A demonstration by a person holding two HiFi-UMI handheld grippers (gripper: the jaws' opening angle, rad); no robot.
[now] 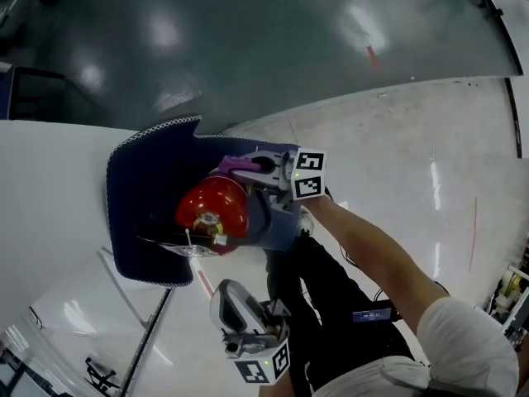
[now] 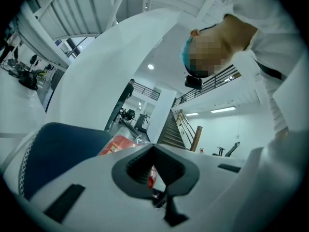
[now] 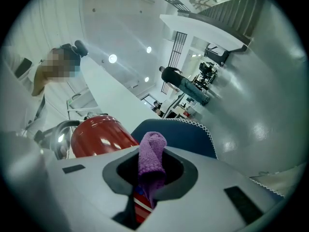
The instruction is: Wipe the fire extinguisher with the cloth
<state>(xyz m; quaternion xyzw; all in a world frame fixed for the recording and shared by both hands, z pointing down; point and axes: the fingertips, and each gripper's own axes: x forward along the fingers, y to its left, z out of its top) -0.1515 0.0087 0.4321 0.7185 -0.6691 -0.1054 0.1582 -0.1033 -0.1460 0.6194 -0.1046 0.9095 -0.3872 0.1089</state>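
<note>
A red fire extinguisher (image 1: 211, 212) stands on a navy mat (image 1: 136, 197) on the white table (image 1: 50, 188). My right gripper (image 1: 250, 172) is at the extinguisher's far right side, shut on a folded purple cloth (image 1: 235, 165). In the right gripper view the cloth (image 3: 151, 159) sticks up out of the right gripper (image 3: 146, 190), with the red extinguisher (image 3: 99, 137) just to its left and the mat (image 3: 181, 134) behind. My left gripper (image 1: 221, 293) hangs below the mat, apart from the extinguisher. The left gripper (image 2: 160, 197) shows its jaws together with nothing held. The extinguisher (image 2: 119, 145) lies beyond it.
The table's edge runs diagonally past the mat. Beyond it lies dark green floor (image 1: 273, 48), then a pale floor (image 1: 413, 155). The person's right arm (image 1: 372, 255) and dark trousers (image 1: 331, 304) fill the lower right. Metal table frames (image 1: 149, 337) show at the bottom left.
</note>
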